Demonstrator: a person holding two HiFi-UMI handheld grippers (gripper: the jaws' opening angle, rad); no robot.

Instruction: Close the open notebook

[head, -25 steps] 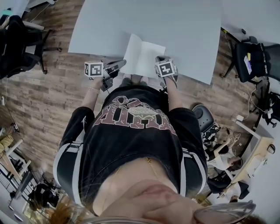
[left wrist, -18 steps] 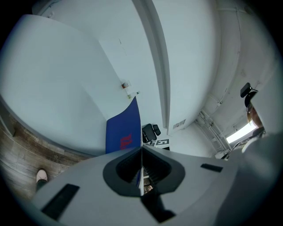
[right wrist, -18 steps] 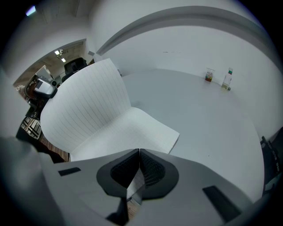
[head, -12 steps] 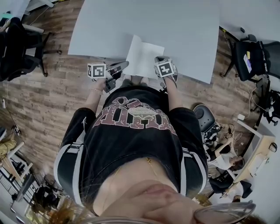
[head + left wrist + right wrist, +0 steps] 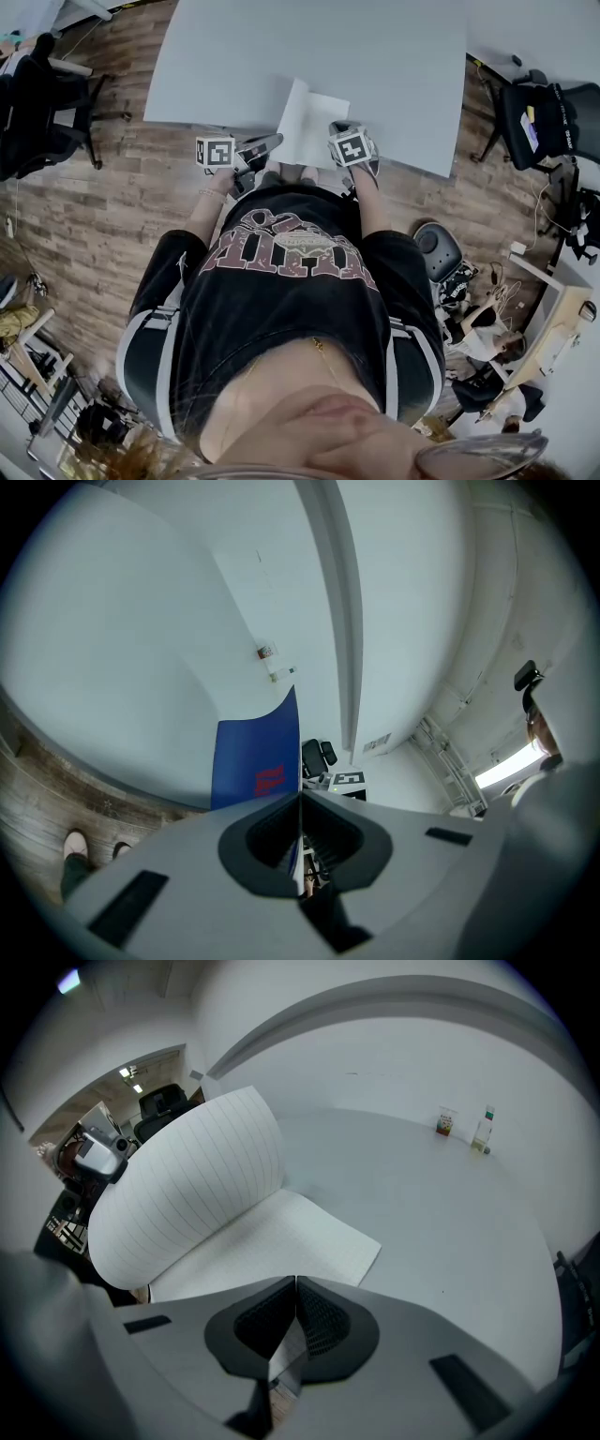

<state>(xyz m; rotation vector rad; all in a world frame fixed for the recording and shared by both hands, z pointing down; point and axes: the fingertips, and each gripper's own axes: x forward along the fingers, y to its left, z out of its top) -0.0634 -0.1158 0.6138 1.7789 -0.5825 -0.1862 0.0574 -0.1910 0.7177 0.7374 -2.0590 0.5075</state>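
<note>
I am pinching the notebook (image 5: 309,127) by its raised blue cover (image 5: 253,761) in the left tongs (image 5: 300,794). The right tongs (image 5: 295,1281) are clamping the flat page (image 5: 281,1232) at the worktop (image 5: 450,1213) edge.

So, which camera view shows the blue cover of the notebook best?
The left gripper view: the blue cover shows lifted, with red print, its edge pinched by the left hand-held gripper. The right gripper view shows only lined white pages; the head view shows those pages from above, no cover.

You have a white table (image 5: 394,56) bearing a small brown bottle (image 5: 445,1121) beside a clear bottle (image 5: 482,1131), and a black office chair (image 5: 548,127) on the wood floor (image 5: 94,234).
</note>
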